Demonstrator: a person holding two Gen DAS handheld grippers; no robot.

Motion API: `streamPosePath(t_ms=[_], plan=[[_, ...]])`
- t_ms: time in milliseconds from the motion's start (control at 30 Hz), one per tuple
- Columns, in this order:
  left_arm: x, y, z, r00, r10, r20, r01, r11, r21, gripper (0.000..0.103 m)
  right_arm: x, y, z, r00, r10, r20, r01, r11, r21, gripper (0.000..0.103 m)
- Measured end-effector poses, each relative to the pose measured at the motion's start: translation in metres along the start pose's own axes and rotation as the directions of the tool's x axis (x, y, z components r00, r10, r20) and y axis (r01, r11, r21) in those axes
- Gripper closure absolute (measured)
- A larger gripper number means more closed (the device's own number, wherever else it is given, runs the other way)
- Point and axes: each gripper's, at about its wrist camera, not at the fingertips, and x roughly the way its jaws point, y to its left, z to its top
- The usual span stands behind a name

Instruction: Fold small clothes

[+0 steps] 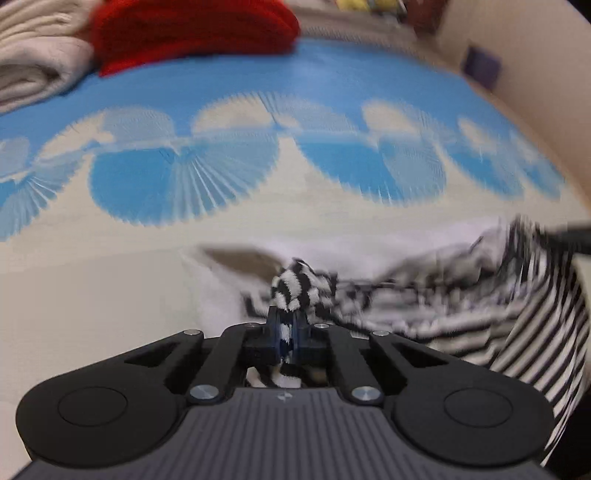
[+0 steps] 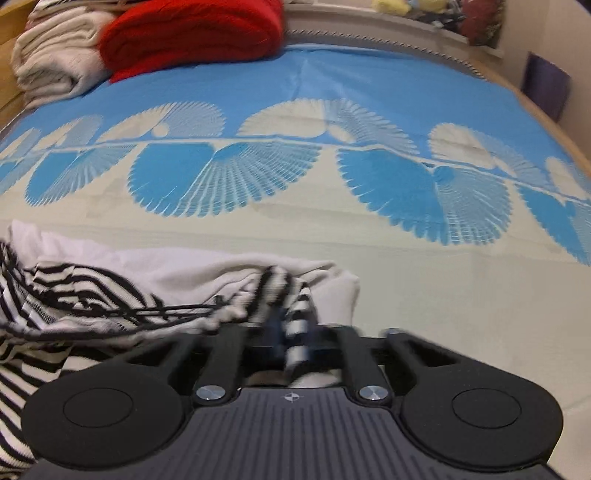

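Both jaws are pinched on cloth: my left gripper [image 1: 286, 328] and my right gripper [image 2: 295, 339] each clamp a bunched edge of the striped garment [image 1: 461, 314], which sags between them over something white on the blue-and-cream bedspread [image 2: 332, 81]. Folded red [image 2: 192, 33] and cream [image 2: 55, 55] pieces already sit at the far corner. By my reckoning this one's fold is barely begun, unsmoothed and undoubled.
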Motion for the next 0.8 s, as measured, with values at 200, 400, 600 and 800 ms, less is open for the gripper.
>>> streamPosePath(t_ms=[200,400,600,800], plan=[[-0.019,0.036,0.019,0.971,0.129,0.204,-0.076,0.966,-0.248,0.098,-0.051,-0.020,0.022,0.929,-0.028,0.370,-0.065,0.970,0.235,0.101],[0.008,0.027,0.024,0.977,0.163,0.134,-0.130,0.965,-0.226,0.098,0.005,-0.004,0.027,0.982,-0.131,0.133,0.096,0.967,0.237,0.101],[0.033,0.033,0.023,0.983,0.180,-0.045,-0.186,0.954,-0.236,0.074,0.002,0.008,0.033,0.954,-0.213,0.211,0.157,0.954,0.254,0.083],[0.000,0.051,0.017,0.989,0.142,-0.029,-0.145,0.943,-0.299,0.072,0.011,-0.007,0.018,0.988,-0.156,0.015,0.143,0.937,0.319,0.066]])
